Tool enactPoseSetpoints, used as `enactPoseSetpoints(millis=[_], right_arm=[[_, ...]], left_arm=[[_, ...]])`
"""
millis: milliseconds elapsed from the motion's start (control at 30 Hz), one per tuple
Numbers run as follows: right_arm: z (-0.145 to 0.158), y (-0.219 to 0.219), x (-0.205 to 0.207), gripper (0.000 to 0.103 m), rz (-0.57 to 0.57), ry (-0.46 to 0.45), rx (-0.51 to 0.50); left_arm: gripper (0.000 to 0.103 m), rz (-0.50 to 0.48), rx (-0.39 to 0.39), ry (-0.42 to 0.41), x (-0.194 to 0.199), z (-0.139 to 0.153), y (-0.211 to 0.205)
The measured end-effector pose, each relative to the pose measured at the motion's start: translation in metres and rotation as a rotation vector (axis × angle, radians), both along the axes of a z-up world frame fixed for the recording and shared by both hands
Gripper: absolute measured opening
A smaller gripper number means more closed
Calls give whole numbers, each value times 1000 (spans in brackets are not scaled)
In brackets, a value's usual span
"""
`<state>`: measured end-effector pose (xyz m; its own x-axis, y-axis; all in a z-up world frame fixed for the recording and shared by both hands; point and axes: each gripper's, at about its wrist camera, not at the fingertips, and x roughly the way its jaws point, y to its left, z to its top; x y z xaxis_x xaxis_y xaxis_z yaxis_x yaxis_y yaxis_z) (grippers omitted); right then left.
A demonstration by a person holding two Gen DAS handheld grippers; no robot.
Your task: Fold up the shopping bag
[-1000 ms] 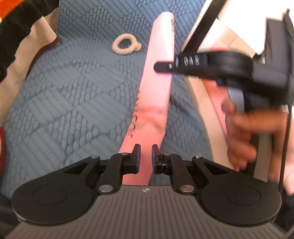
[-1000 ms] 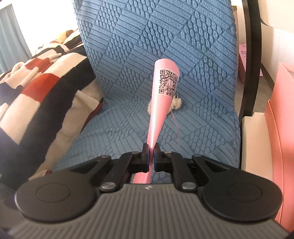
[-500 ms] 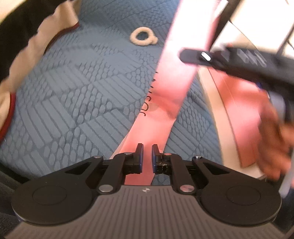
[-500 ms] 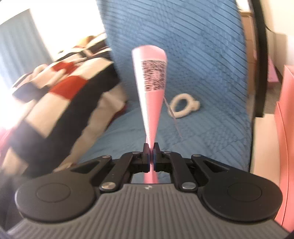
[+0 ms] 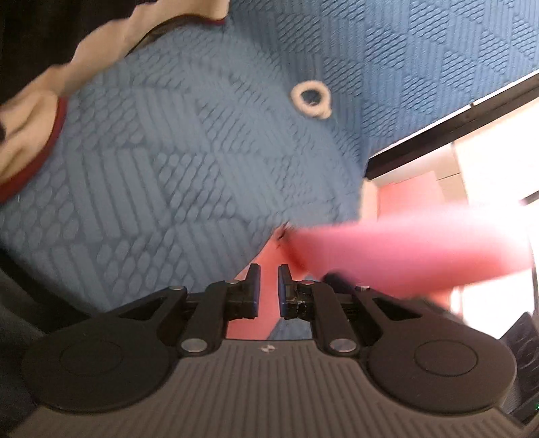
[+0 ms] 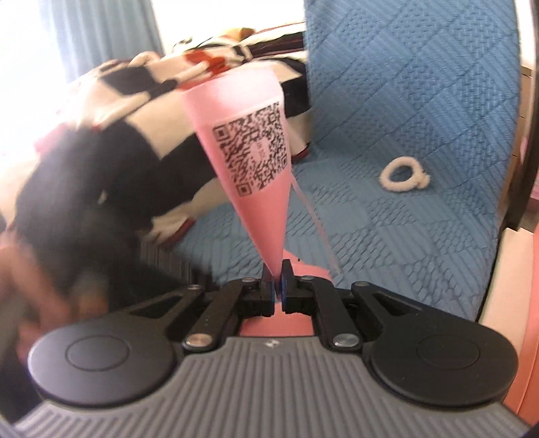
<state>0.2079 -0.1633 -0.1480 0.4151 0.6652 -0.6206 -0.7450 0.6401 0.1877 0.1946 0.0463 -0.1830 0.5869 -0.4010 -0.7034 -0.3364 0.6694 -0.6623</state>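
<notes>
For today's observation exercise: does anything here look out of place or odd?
Yes. A white fluffy ring lies alone on the blue quilted cover, apart from the pink shopping bag, which is pinched in the right gripper.

Setting: a home, probably a living room or bedroom. Blue quilted textured fabric cover (image 6: 421, 111) over soft furniture; black, white and red patterned blanket (image 6: 111, 158) heaped beside it; grey-blue curtain (image 6: 101, 30) at bright window.

Two close wrist views angled down over the shared blue quilted cover (image 5: 188, 175) and cord ring (image 6: 402, 175).
</notes>
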Motion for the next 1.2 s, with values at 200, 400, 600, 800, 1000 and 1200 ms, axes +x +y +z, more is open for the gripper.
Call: enactPoseSetpoints(millis=[200, 400, 600, 800, 1000, 1200], right_arm=[[-12, 9, -12, 8, 49, 26, -49], [-24, 14, -16, 9, 94, 53, -95], [-33, 18, -18, 10, 117, 77, -135], [-34, 15, -18, 12, 113, 106, -123], [-29, 6, -14, 22, 104, 176, -104], [-19, -21, -16, 37, 47, 279, -89]], left_arm=[[13, 13, 34, -34, 12, 16, 23], [13, -155, 5, -77, 35, 24, 19], [13, -392, 45, -31, 68, 15, -17], [13, -502, 127, 44, 80, 1, -32], [10, -539, 164, 50, 76, -2, -31], [10, -568, 214, 44, 66, 1, -34]])
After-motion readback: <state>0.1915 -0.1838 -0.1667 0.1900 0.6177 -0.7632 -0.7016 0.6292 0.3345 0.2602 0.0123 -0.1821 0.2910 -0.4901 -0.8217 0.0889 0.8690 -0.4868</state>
